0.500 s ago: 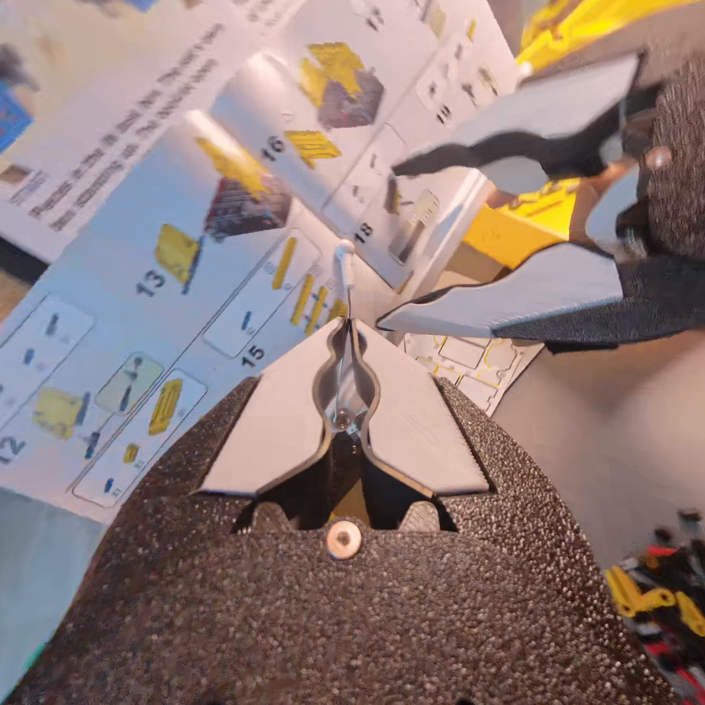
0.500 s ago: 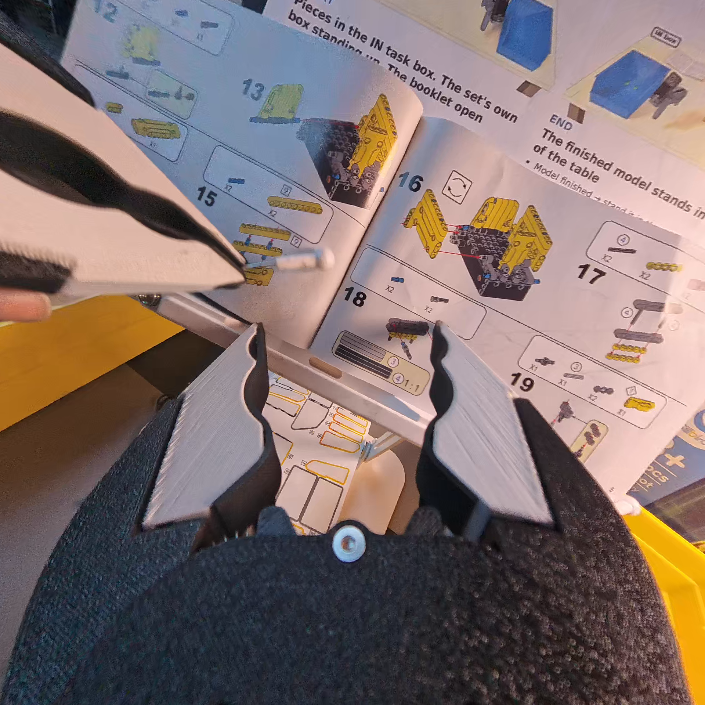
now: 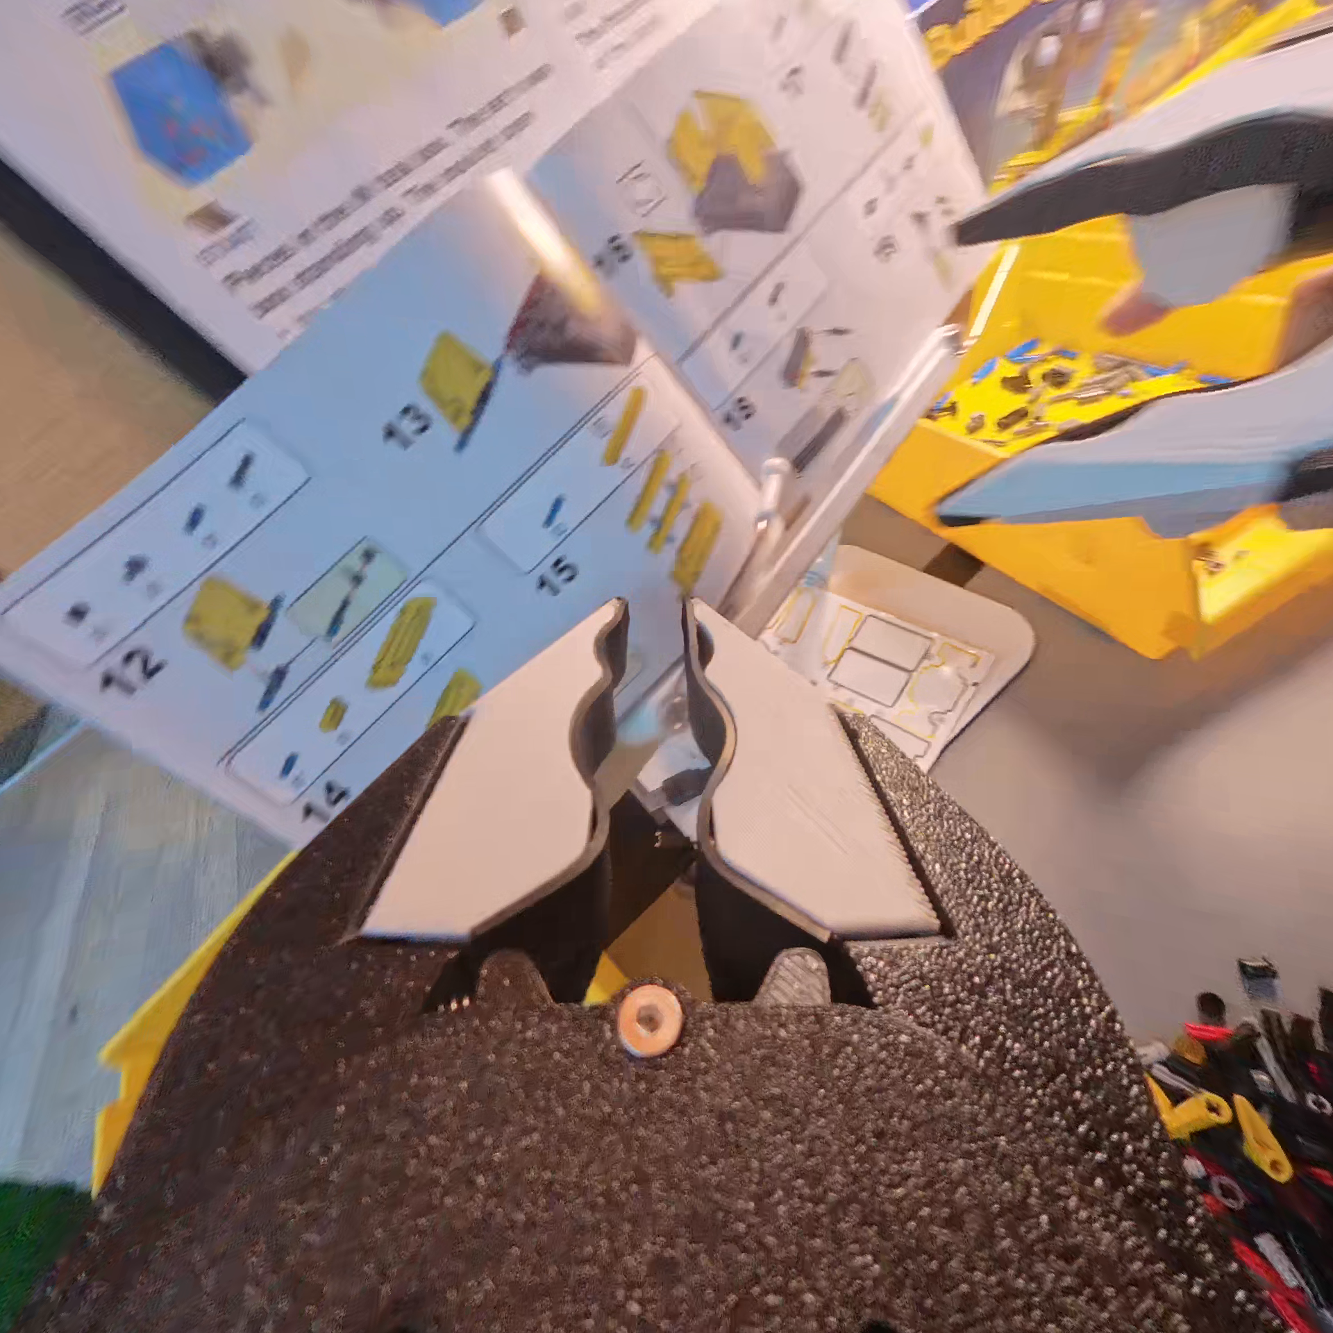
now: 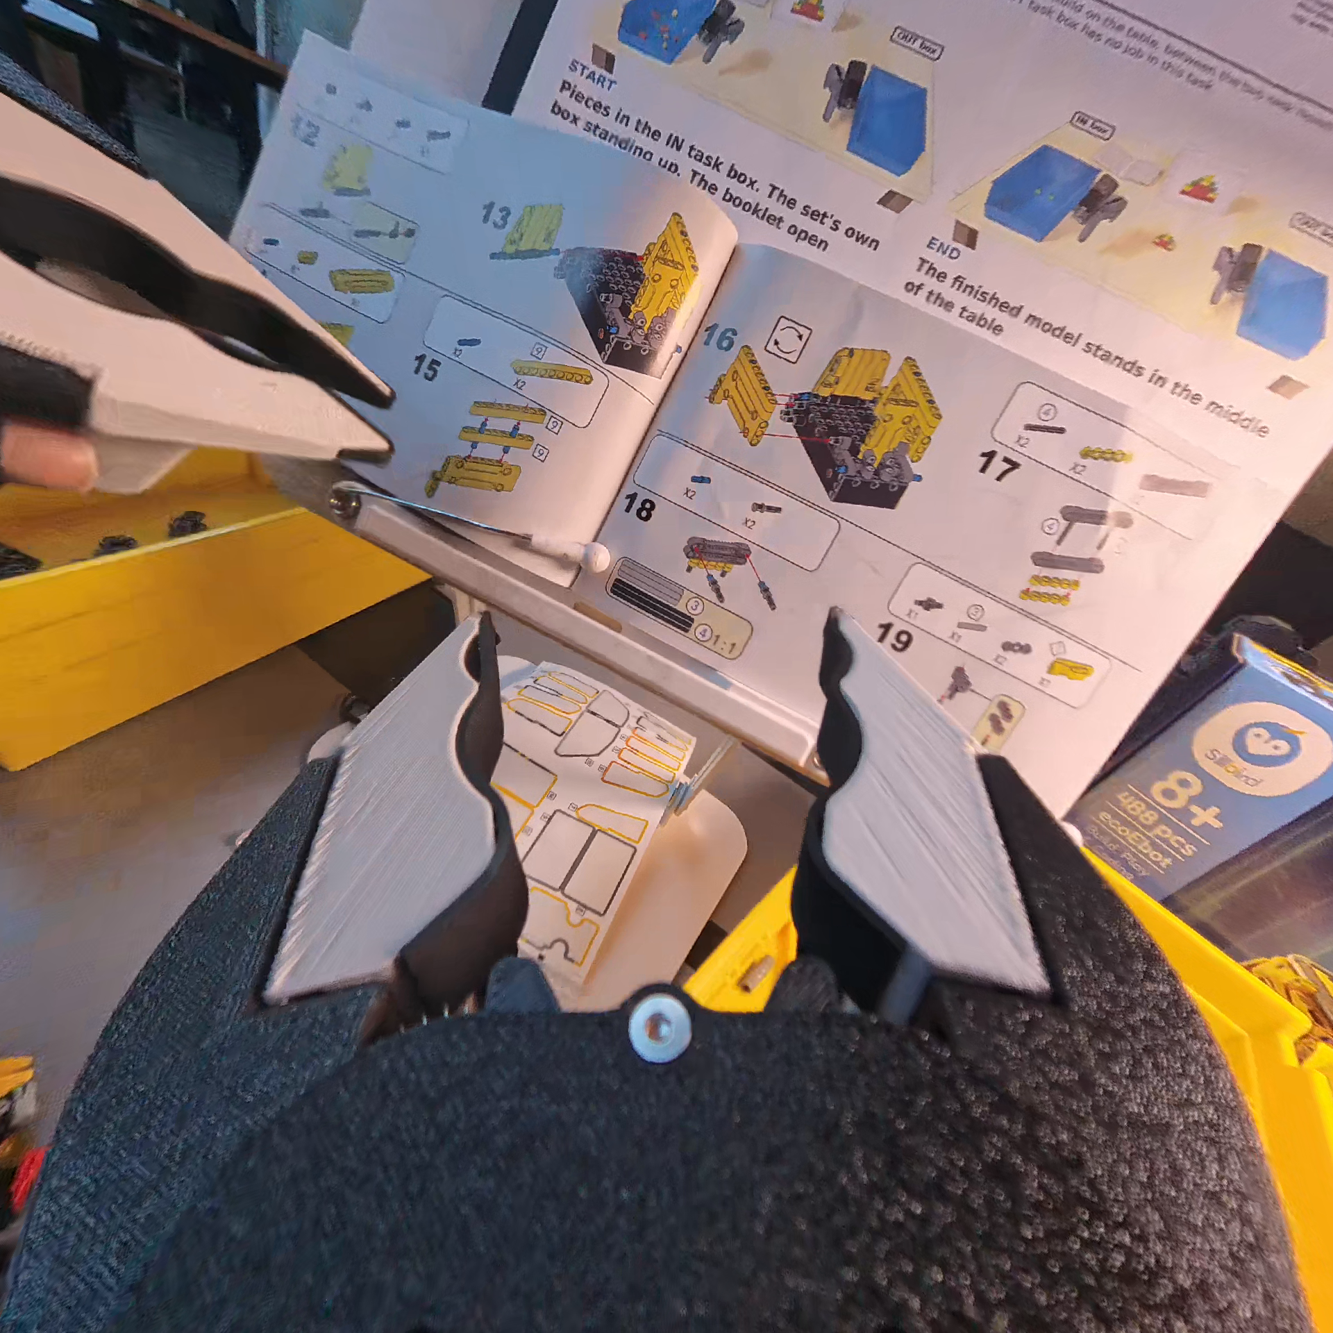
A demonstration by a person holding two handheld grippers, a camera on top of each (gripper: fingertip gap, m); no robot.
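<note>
Two pages of the booklet (image 4: 649,303) lie open, leaning on a metal ledge (image 4: 649,663). A thin wire clip (image 4: 462,516) with a white ball tip pins the booklet's lower left page. The left gripper (image 4: 361,425), jaws narrow and empty, sits just beside that page, above the clip's hinge. The right gripper (image 4: 658,620), jaws wide and empty, hovers below the booklet's spine, over a sticker sheet (image 4: 599,793). A yellow bin (image 4: 144,613) lies left of the booklet and a blue box (image 4: 1226,779) right of it. I judge that a nudge from the left gripper could spring the clip, so the page flops, or could push the booklet off the ledge.
</note>
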